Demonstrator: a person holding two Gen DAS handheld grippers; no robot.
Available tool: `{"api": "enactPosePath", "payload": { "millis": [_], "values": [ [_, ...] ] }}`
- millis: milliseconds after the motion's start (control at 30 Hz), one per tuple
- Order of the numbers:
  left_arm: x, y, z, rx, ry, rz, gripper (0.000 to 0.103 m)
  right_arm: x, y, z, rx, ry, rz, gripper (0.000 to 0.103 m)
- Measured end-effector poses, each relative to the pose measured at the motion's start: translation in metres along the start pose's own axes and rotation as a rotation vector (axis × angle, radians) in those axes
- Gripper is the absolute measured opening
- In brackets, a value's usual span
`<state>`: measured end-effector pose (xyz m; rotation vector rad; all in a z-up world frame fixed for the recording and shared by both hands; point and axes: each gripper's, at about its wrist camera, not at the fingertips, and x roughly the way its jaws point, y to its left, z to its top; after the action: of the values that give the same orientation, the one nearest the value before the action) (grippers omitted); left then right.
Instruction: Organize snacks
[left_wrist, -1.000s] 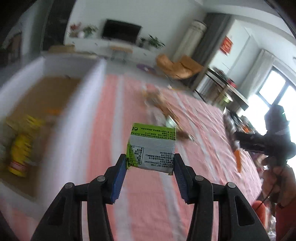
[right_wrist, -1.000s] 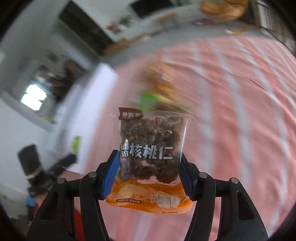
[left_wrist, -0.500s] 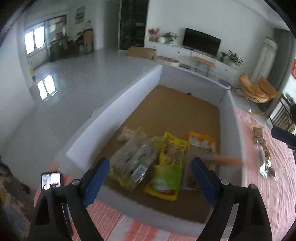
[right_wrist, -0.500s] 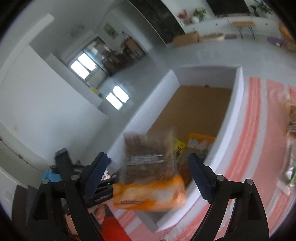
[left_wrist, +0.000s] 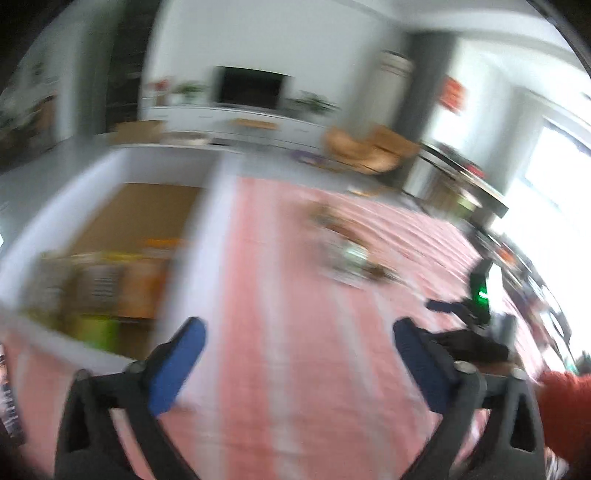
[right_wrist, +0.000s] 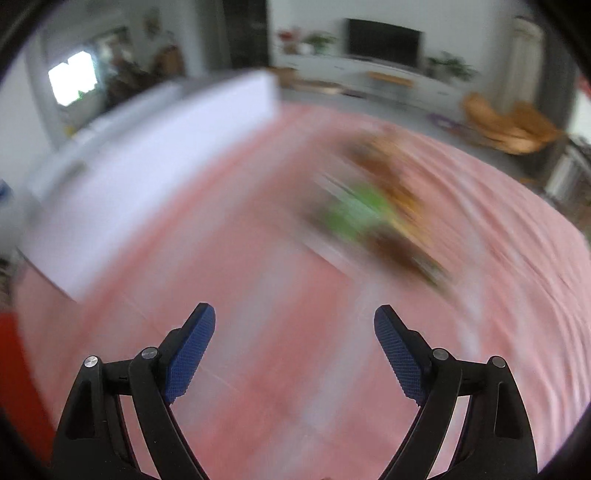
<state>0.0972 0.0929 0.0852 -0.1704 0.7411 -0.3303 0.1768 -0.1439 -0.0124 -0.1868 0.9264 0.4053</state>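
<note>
Both views are motion-blurred. My left gripper (left_wrist: 297, 363) is open and empty above the pink striped tablecloth (left_wrist: 295, 295), just right of the white box (left_wrist: 199, 236). Several snack packets (left_wrist: 107, 284) lie inside the box on its brown floor. A few loose snack packets (left_wrist: 351, 254) lie on the cloth ahead. My right gripper (right_wrist: 295, 347) is open and empty over the cloth, and it also shows at the right of the left wrist view (left_wrist: 461, 314). The white box (right_wrist: 147, 162) is to its left, and green and brown packets (right_wrist: 380, 221) lie ahead to the right.
A TV unit (left_wrist: 251, 92) and an orange chair (left_wrist: 369, 151) stand beyond the table. A dark side table (left_wrist: 461, 184) is at the right. My red sleeve (left_wrist: 561, 410) shows at the lower right.
Both grippers have let go of their packets over the box and now stand open. Both have swung back right from the box toward the loose snacks on the cloth.
</note>
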Motion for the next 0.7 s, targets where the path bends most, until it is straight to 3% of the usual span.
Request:
{"api": "enactPosePath", "payload": {
  "millis": [100, 167, 267, 433, 700],
  "values": [
    [0.058, -0.040, -0.022, 0.053, 0.097, -0.030, 0.103, -0.011, -0.055, -0.053, 0.071, 0.025, -0.130, 0.090],
    [0.096, -0.052, -0.035, 0.079, 0.166, 0.006, 0.103, -0.019, -0.081, -0.075, 0.128, 0.025, -0.174, 0.090],
    [0.127, -0.062, -0.053, 0.120, 0.198, 0.080, 0.103, -0.023, -0.108, -0.098, 0.215, 0.019, -0.215, 0.090],
    [0.158, -0.062, -0.070, 0.185, 0.183, 0.192, 0.103, -0.029, -0.126, -0.113, 0.290, -0.012, -0.208, 0.091],
    [0.173, -0.056, -0.072, 0.173, 0.233, 0.203, 0.103, -0.024, -0.124, -0.110, 0.299, -0.008, -0.208, 0.094]
  ]
}}
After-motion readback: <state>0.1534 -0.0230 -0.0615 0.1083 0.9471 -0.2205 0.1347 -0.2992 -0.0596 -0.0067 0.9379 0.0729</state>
